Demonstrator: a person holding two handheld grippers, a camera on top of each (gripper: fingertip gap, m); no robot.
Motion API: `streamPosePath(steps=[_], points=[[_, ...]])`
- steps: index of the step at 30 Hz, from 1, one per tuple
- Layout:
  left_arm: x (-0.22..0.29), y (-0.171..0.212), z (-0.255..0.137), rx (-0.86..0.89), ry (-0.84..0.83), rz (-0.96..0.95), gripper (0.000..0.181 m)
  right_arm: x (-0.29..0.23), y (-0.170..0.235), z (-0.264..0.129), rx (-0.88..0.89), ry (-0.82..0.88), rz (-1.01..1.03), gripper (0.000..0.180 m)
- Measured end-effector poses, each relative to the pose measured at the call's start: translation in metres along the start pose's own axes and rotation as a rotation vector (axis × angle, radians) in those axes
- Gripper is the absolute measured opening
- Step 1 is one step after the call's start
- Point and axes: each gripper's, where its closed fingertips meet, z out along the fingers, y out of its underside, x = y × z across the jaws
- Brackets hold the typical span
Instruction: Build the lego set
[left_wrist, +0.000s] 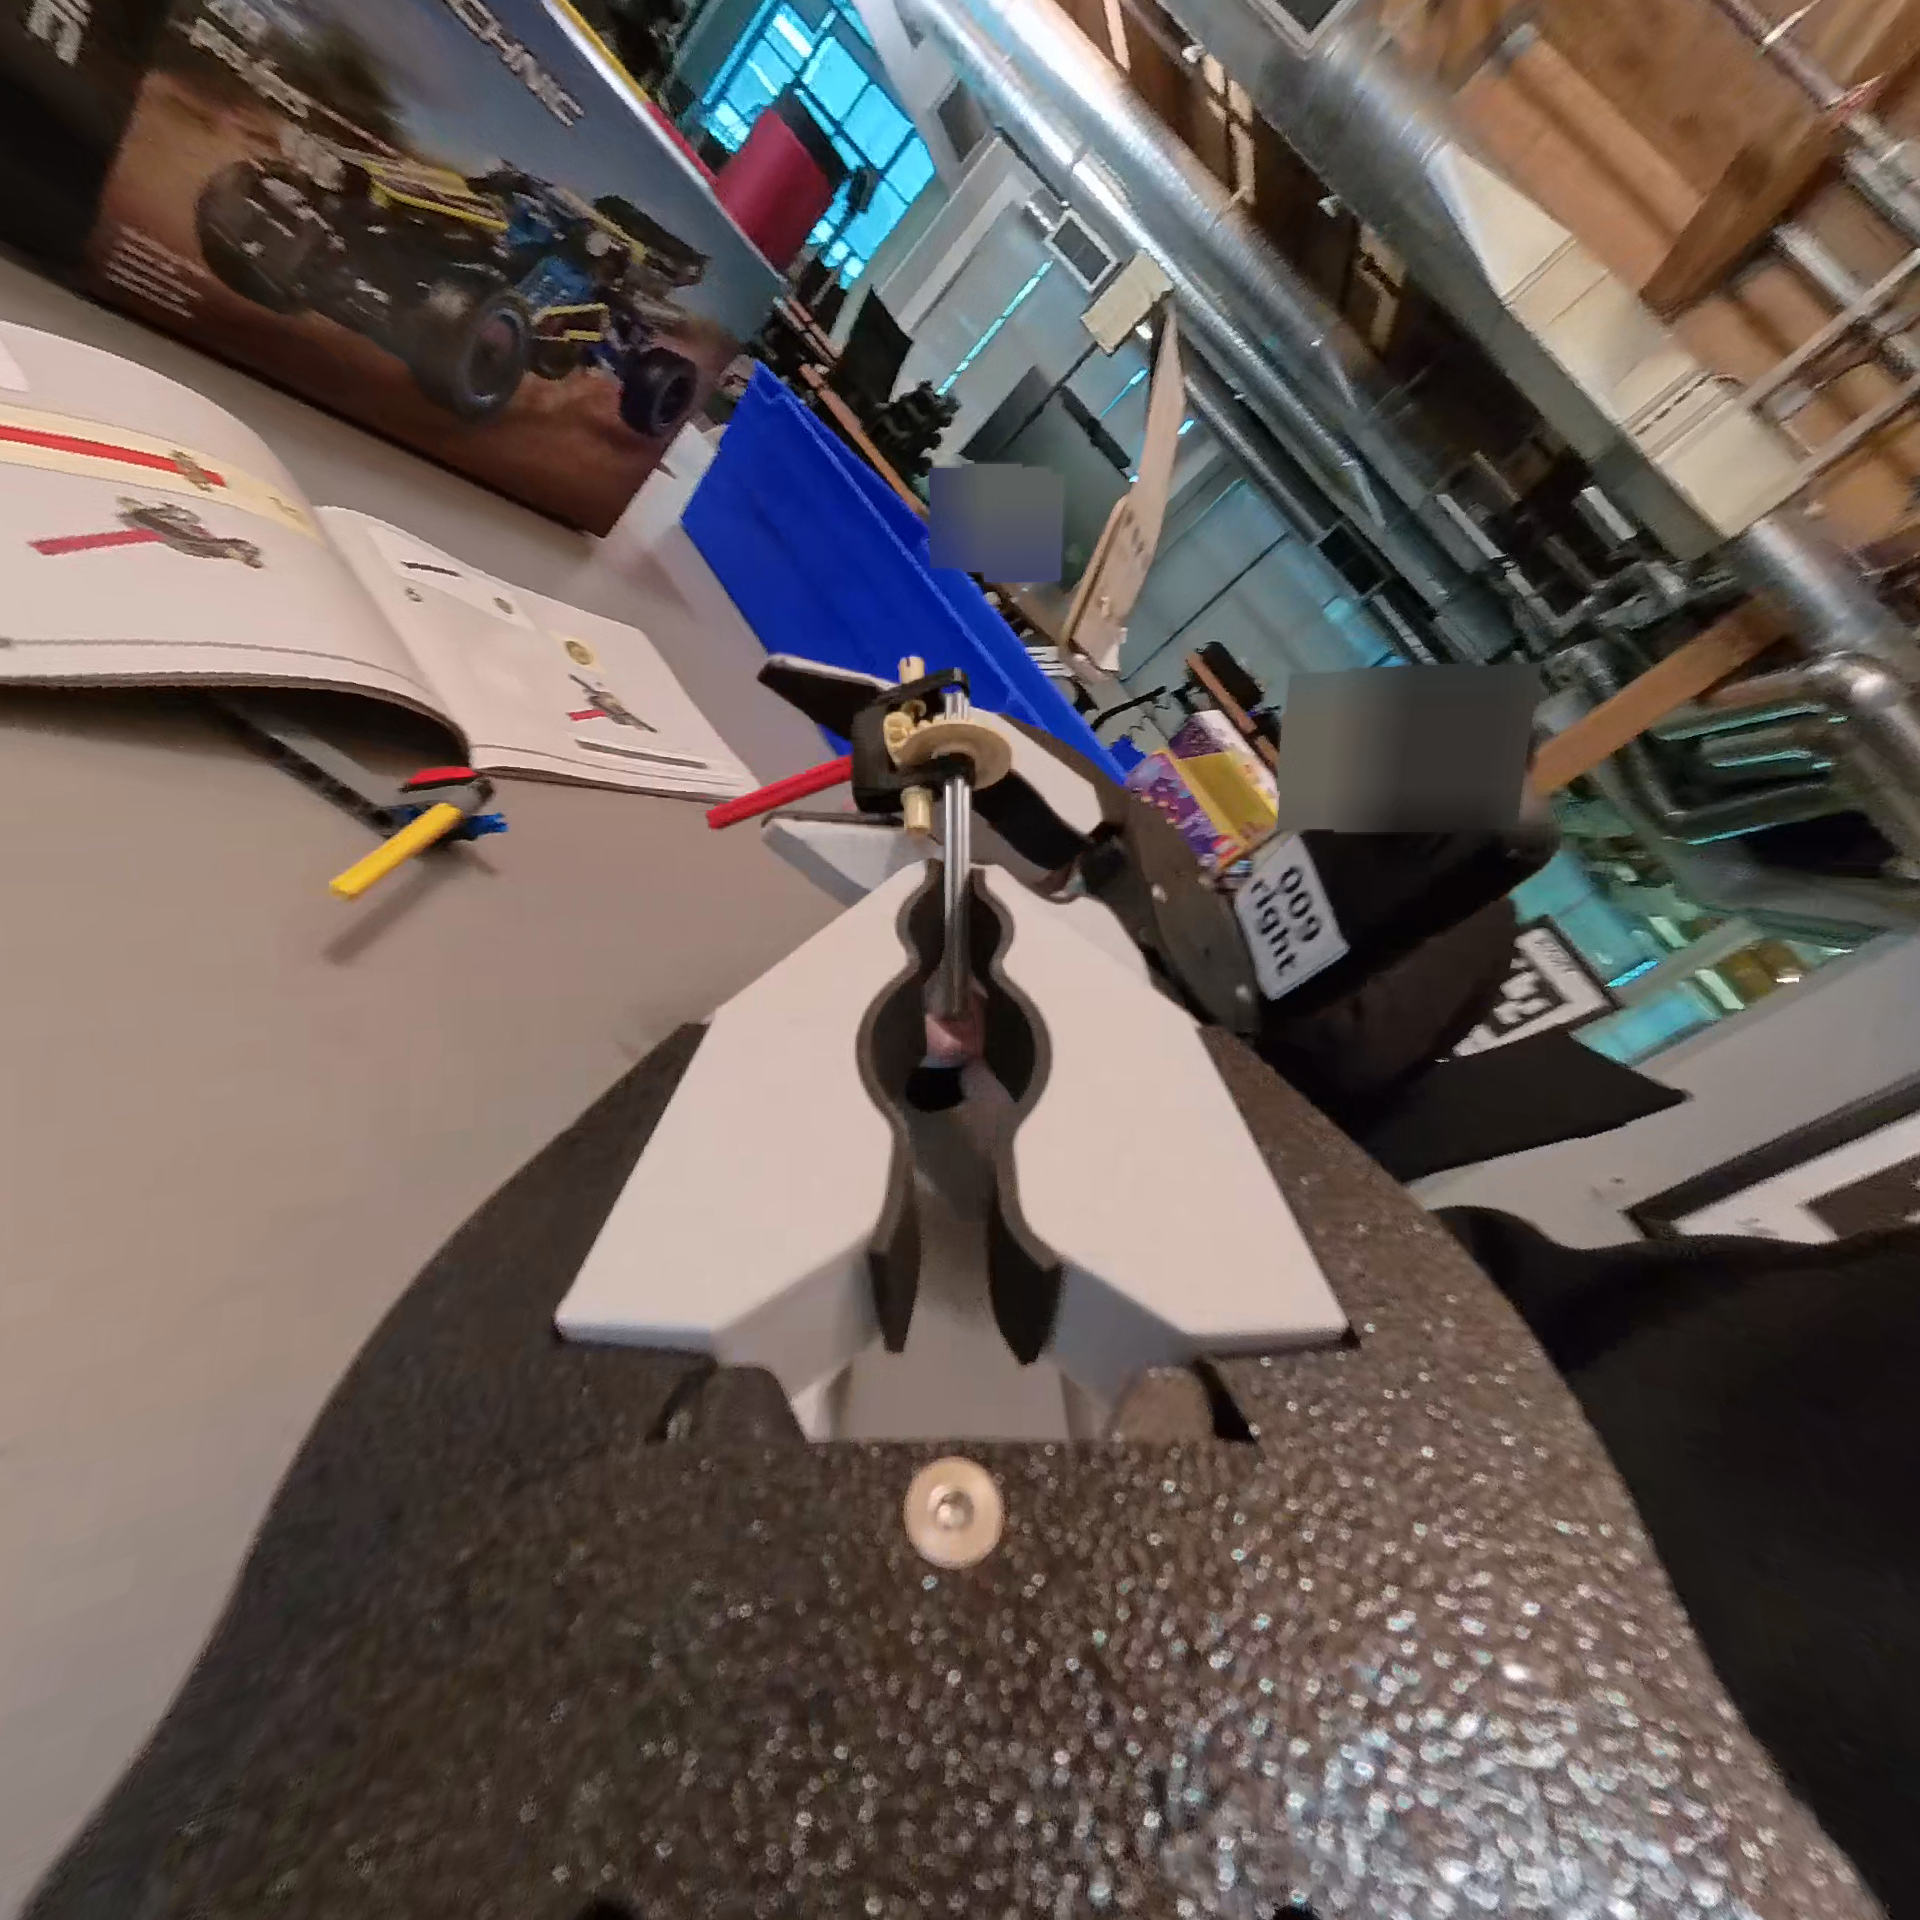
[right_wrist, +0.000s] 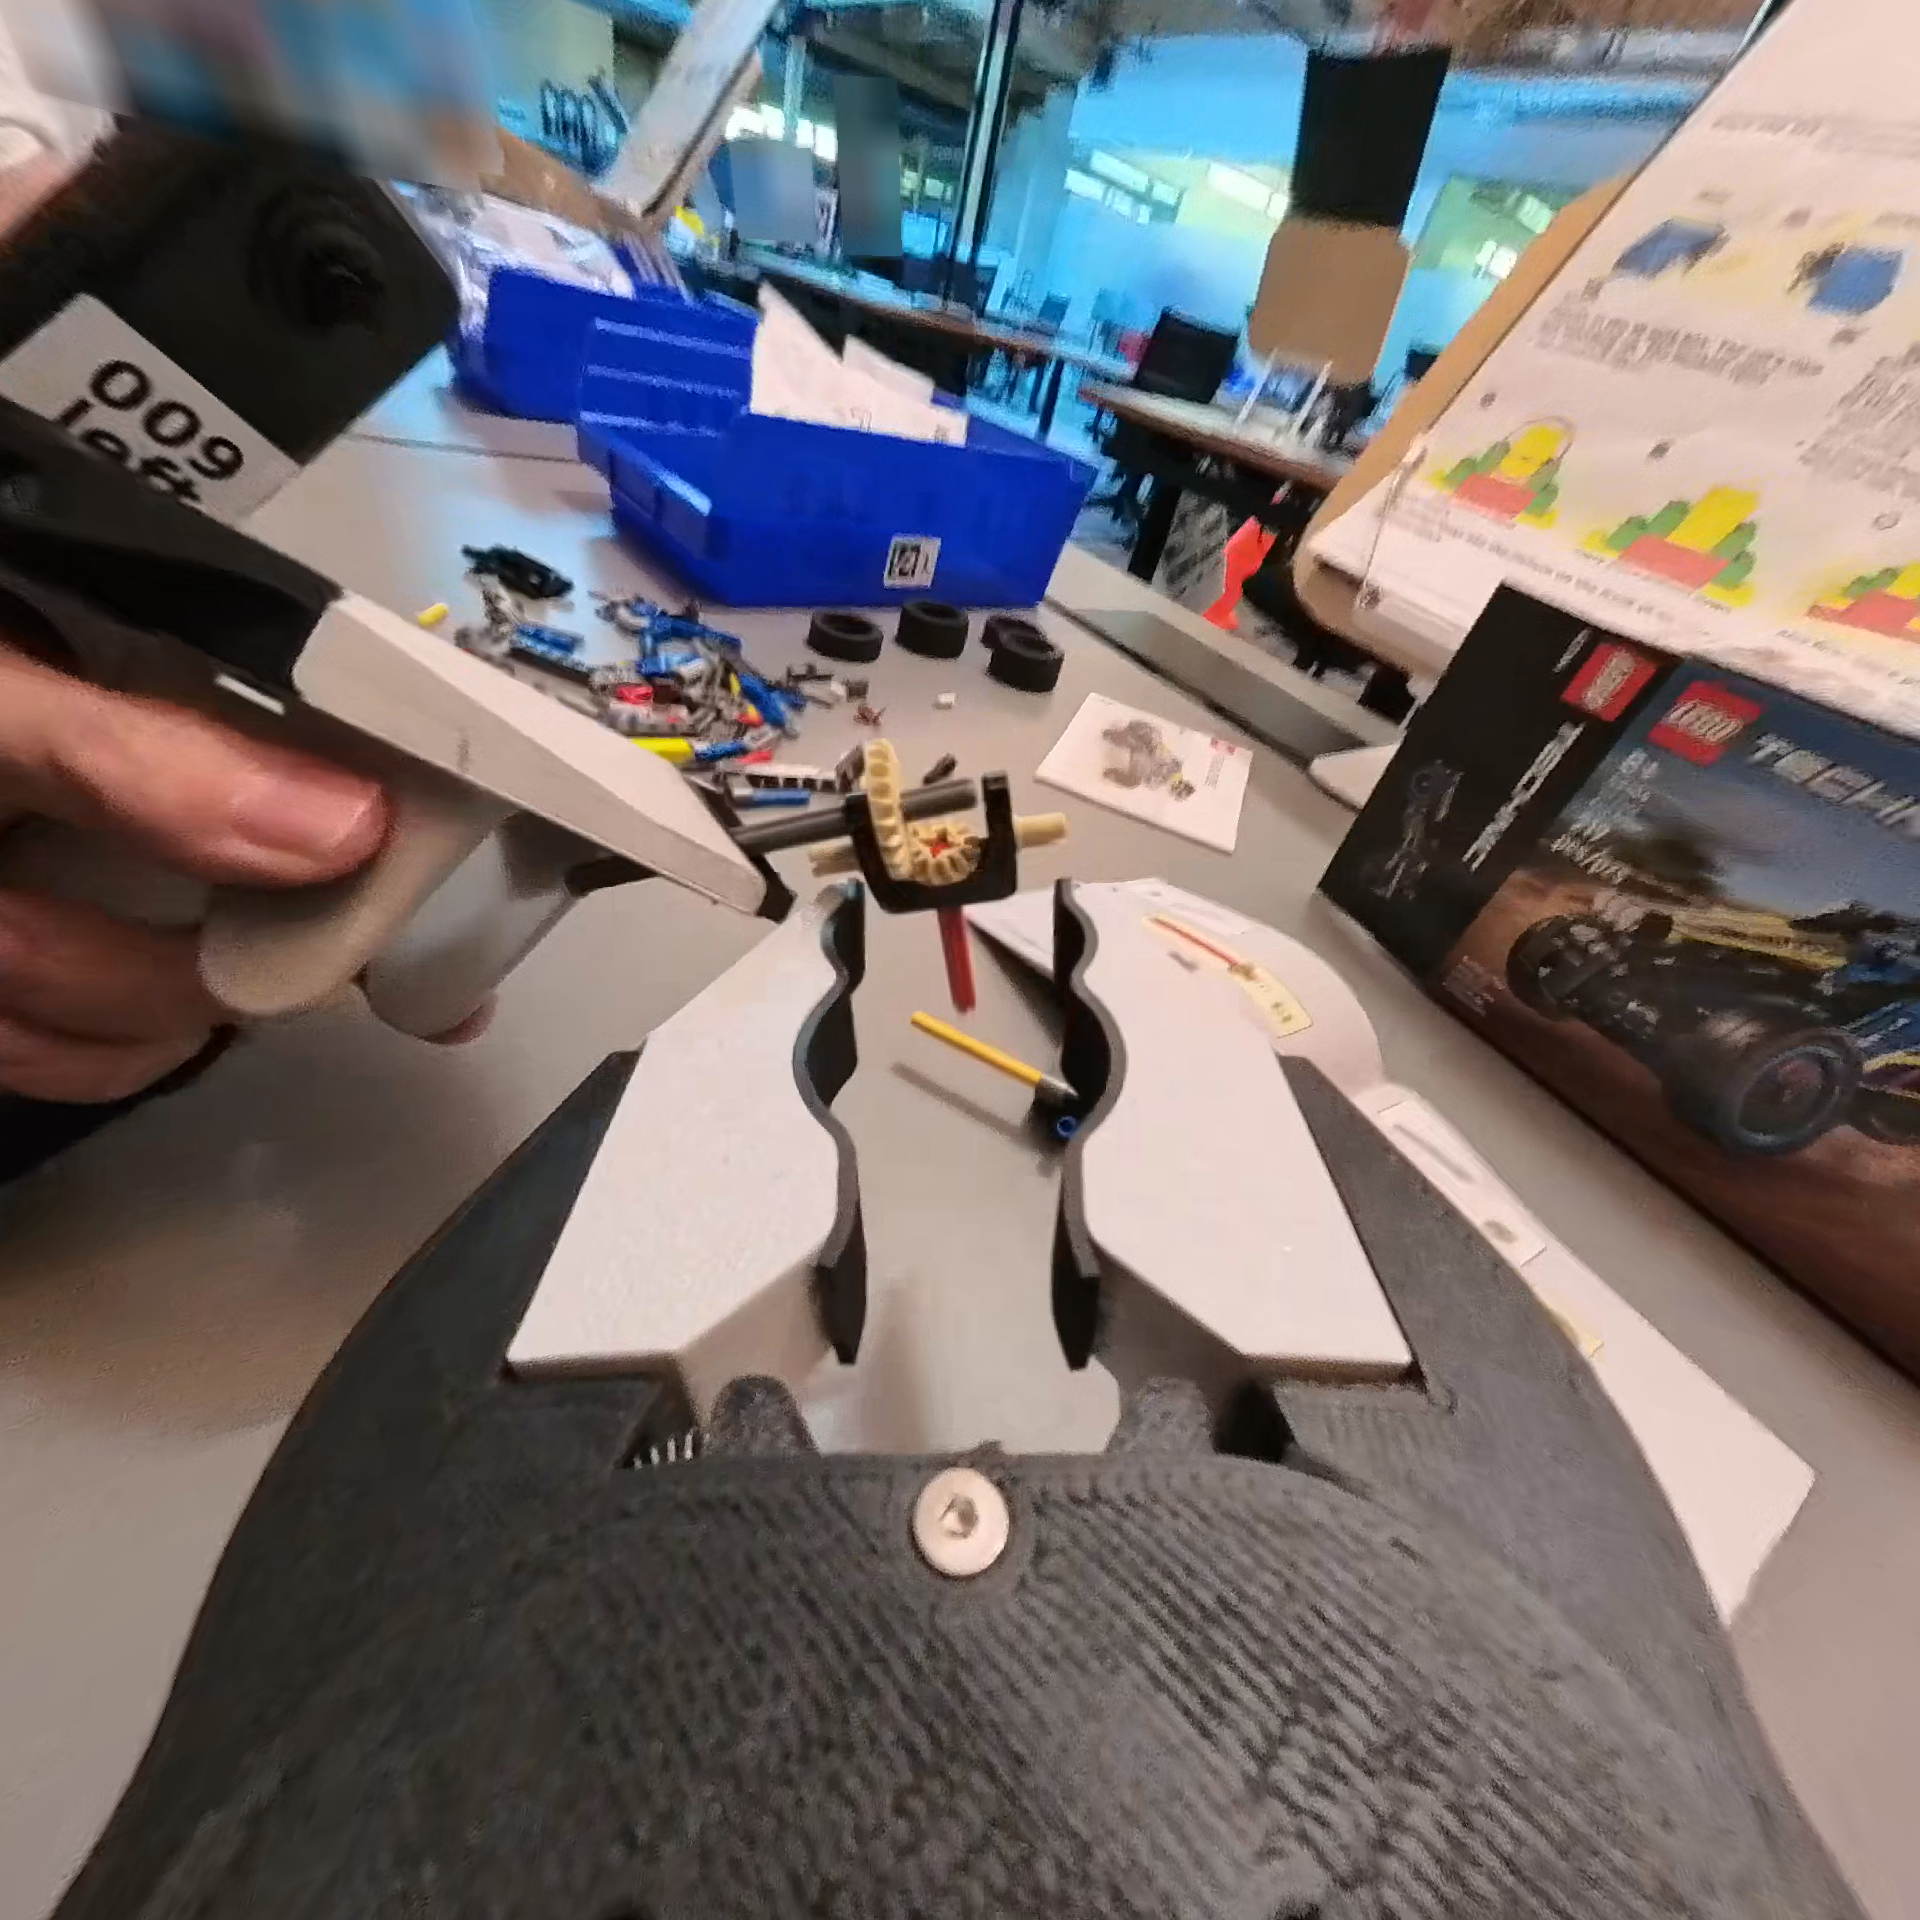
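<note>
My left gripper (left_wrist: 954, 894) is shut on a grey axle (left_wrist: 956, 831) that carries a small assembly (left_wrist: 920, 743): a black U-shaped frame, tan gears and a red axle (left_wrist: 779, 800). In the right wrist view the left gripper (right_wrist: 764, 894) reaches in from the left and holds the assembly (right_wrist: 930, 831) in the air by that axle. My right gripper (right_wrist: 956, 914) is open just below the assembly, and the red axle (right_wrist: 958, 956) hangs down between its jaws without touching them. A yellow axle (right_wrist: 977, 1055) lies on the table below.
An open instruction booklet (left_wrist: 364, 603) and the set's box (right_wrist: 1662, 883) lie on the right gripper's right. Blue bins (right_wrist: 831, 499), three black tyres (right_wrist: 935, 629) and a pile of loose pieces (right_wrist: 665, 675) sit farther back. A leaflet (right_wrist: 1143, 769) lies near them. Tip to tip, the grippers are about 5 cm apart.
</note>
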Motion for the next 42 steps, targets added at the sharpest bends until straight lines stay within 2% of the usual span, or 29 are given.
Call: streamPosePath(steps=[6,10,13,15,16,20,21,23,24,26,29,33,36,37,40,42], points=[[0.028,0.004,-0.001,-0.042,0.163,-0.131,0.002,0.0,-0.019,-0.024,0.105,0.092,-0.1,0.029],[0.039,0.013,0.001,-0.067,0.227,-0.176,0.002,-0.004,-0.021,-0.035,0.085,0.155,-0.182,0.023],[0.039,0.02,0.0,-0.089,0.229,-0.178,0.002,-0.007,-0.015,-0.041,0.037,0.161,-0.196,0.022],[0.037,0.02,-0.001,-0.09,0.216,-0.166,0.003,-0.011,-0.007,-0.043,-0.022,0.157,-0.213,0.011],[0.032,0.021,-0.001,-0.099,0.182,-0.13,0.003,-0.005,-0.003,-0.045,-0.063,0.21,-0.236,0.002],[0.026,0.024,-0.001,-0.122,0.171,-0.155,0.002,-0.01,0.006,-0.04,-0.11,0.172,-0.23,0.003],[0.026,0.023,-0.001,-0.114,0.178,-0.168,0.002,-0.01,0.003,-0.041,-0.077,0.17,-0.249,0.008],[0.031,0.023,-0.002,-0.12,0.206,-0.193,0.002,-0.009,0.004,-0.041,-0.053,0.184,-0.253,0.036],[0.034,0.023,-0.002,-0.12,0.222,-0.209,0.002,-0.008,0.003,-0.041,-0.035,0.185,-0.247,0.044],[0.037,0.024,-0.001,-0.132,0.245,-0.232,0.002,-0.009,-0.002,-0.042,0.029,0.17,-0.224,0.045],[0.042,0.028,0.001,-0.152,0.293,-0.28,0.002,-0.013,-0.013,-0.045,0.107,0.137,-0.182,0.039],[0.045,0.03,0.003,-0.154,0.335,-0.328,0.002,-0.012,-0.014,-0.046,0.124,0.092,-0.126,0.024],[0.038,0.027,0.004,-0.14,0.301,-0.314,0.002,-0.012,-0.013,-0.047,0.118,0.053,-0.089,0.022],[0.035,0.025,0.004,-0.134,0.284,-0.296,0.001,-0.013,-0.012,-0.047,0.112,0.041,-0.093,0.001],[0.029,0.026,0.007,-0.146,0.228,-0.25,0.001,-0.013,-0.006,-0.043,0.055,0.078,-0.099,0.0],[0.025,0.028,0.008,-0.154,0.189,-0.206,0.002,-0.012,-0.003,-0.041,0.03,0.081,-0.107,0.009]])
